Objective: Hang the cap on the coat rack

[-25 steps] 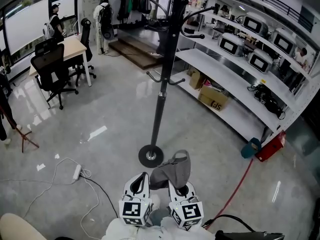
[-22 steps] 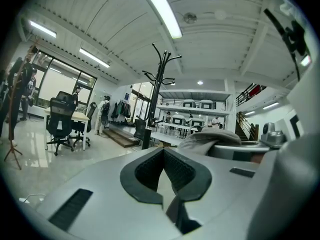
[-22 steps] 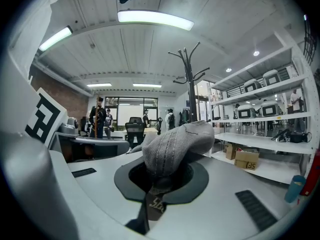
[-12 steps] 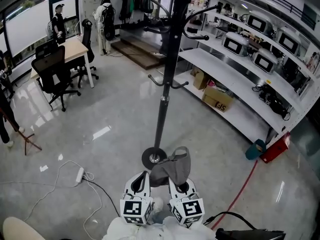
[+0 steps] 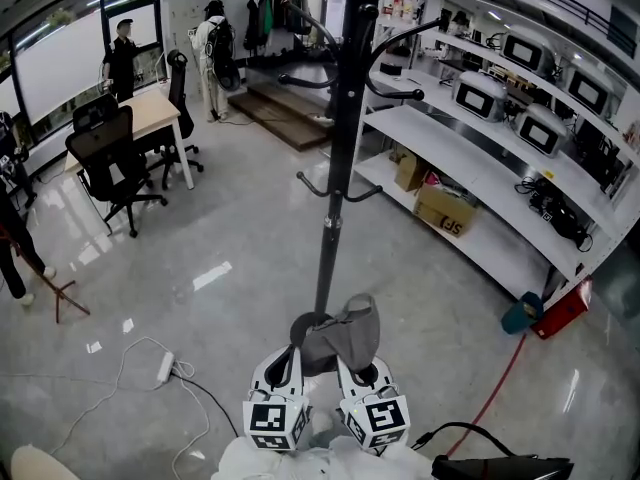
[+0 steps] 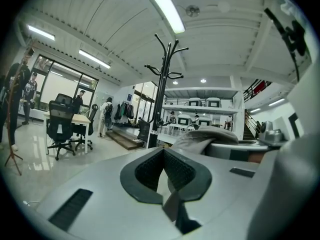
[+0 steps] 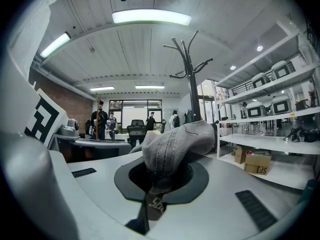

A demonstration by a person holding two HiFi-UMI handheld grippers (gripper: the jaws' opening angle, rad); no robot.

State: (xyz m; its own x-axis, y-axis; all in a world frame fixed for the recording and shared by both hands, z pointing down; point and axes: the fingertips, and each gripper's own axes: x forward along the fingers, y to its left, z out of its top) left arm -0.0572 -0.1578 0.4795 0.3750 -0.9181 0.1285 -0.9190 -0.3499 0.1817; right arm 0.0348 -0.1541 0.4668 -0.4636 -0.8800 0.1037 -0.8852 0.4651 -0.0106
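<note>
The black coat rack [image 5: 333, 188] stands straight ahead on the shiny floor, with curved hooks high up and two short hooks lower on the pole. A grey cap [image 5: 345, 333] sticks up from my right gripper [image 5: 362, 370], which is shut on it, and it covers part of the rack's round base. In the right gripper view the cap [image 7: 177, 144] bulges out of the jaws of the right gripper [image 7: 159, 181], its strap trailing toward the camera, with the coat rack [image 7: 192, 84] behind. My left gripper [image 5: 283, 364] sits beside it, shut and holding nothing [image 6: 166, 181]; the cap [image 6: 202, 135] shows at its right.
White shelving [image 5: 470, 158] with appliances and cardboard boxes [image 5: 445, 210] runs along the right. A red hose [image 5: 500, 373] lies on the floor at right, a white power strip [image 5: 165, 368] with cables at left. A desk [image 5: 150, 118], office chairs and standing persons are at far left.
Both grippers, with the cap, have come closer to the coat rack; its base, visible in front of the cap earlier, is now partly hidden behind the cap.
</note>
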